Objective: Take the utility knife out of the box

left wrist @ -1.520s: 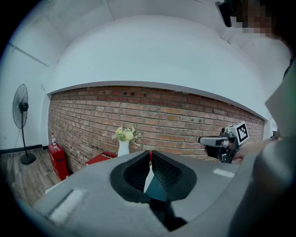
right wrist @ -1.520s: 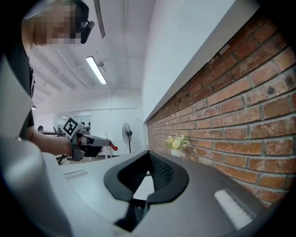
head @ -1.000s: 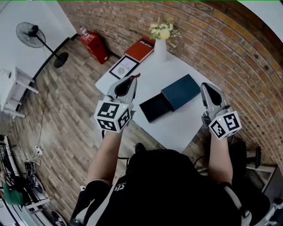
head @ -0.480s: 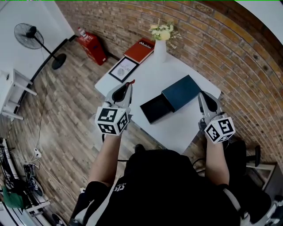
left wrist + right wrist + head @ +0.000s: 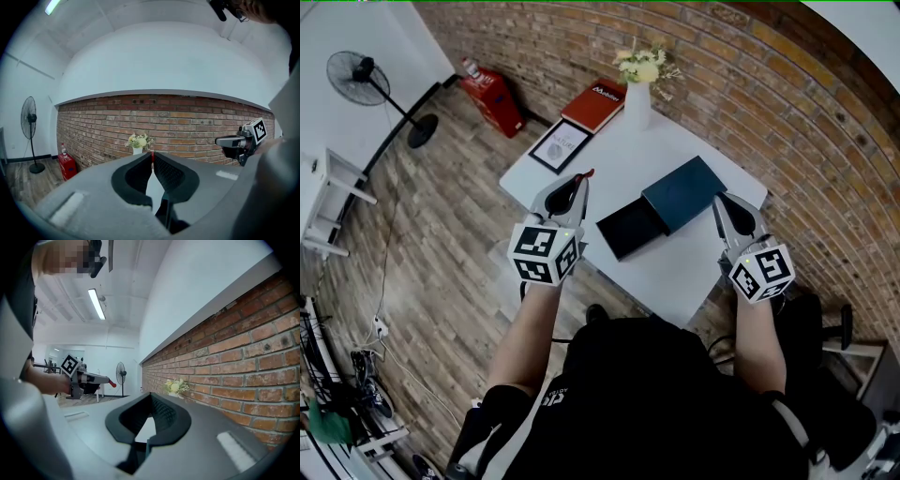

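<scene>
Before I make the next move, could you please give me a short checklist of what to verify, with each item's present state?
1. Box lies on the table with its drawer slid out: ok.
2. Utility knife visible in the drawer: cannot tell; the inside looks uniformly dark.
3. Left gripper empty: ok.
4. Right gripper empty: ok.
5. Jaws open for a grasp: not ok; both are shut.
6. Vase stands apart from the box: ok.
</scene>
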A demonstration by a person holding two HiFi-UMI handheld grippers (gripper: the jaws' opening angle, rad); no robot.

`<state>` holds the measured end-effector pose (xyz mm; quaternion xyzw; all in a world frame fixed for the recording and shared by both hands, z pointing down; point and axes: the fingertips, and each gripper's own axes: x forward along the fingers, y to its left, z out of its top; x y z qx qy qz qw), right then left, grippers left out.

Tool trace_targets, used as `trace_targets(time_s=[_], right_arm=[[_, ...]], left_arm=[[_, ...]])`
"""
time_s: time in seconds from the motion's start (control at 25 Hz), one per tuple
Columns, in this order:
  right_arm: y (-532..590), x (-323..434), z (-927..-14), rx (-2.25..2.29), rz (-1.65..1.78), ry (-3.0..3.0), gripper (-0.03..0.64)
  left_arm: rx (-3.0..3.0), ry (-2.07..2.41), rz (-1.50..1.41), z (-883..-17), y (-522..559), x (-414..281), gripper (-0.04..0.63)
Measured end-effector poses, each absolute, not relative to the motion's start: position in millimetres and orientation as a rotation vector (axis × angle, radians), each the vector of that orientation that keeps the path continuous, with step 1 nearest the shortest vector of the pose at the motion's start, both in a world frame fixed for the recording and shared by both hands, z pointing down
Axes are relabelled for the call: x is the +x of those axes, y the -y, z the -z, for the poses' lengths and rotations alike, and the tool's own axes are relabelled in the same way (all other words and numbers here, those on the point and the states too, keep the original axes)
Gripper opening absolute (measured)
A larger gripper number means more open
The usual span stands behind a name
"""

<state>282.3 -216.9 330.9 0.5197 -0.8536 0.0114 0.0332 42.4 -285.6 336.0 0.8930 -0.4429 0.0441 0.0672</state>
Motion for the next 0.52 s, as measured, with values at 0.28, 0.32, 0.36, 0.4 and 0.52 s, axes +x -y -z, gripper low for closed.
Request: trace_targets(time_s=[0.28, 0.32, 0.36, 0.4, 0.52], right_arm=[[219.1, 282.0, -326.6, 1.599, -0.059, 2.660, -0.002], [219.7, 281.8, -327.1, 1.598, -0.063, 2.663, -0.002], [220.4, 281.9, -327.7, 1.597, -0.067, 2.665, -0.002], [221.3, 282.3, -328.2, 1.596, -0.071, 2.668, -0.002], [223.7, 282.7, -327.8, 1.592, -0.081, 2.681, -0.002]], left_arm=[[2.692, 1.325, -0.142, -336.4, 284.3, 45.7, 0.020], [2.692, 1.324, -0.143, -336.5, 284.3, 45.6, 0.020], [2.692, 1.324, -0.144, -336.4, 284.6, 45.5, 0.020], [2.691, 1.324, -0.143, -336.3, 285.0, 45.4, 0.020], [2.689, 1.324, -0.141, -336.2, 286.1, 45.2, 0.020]])
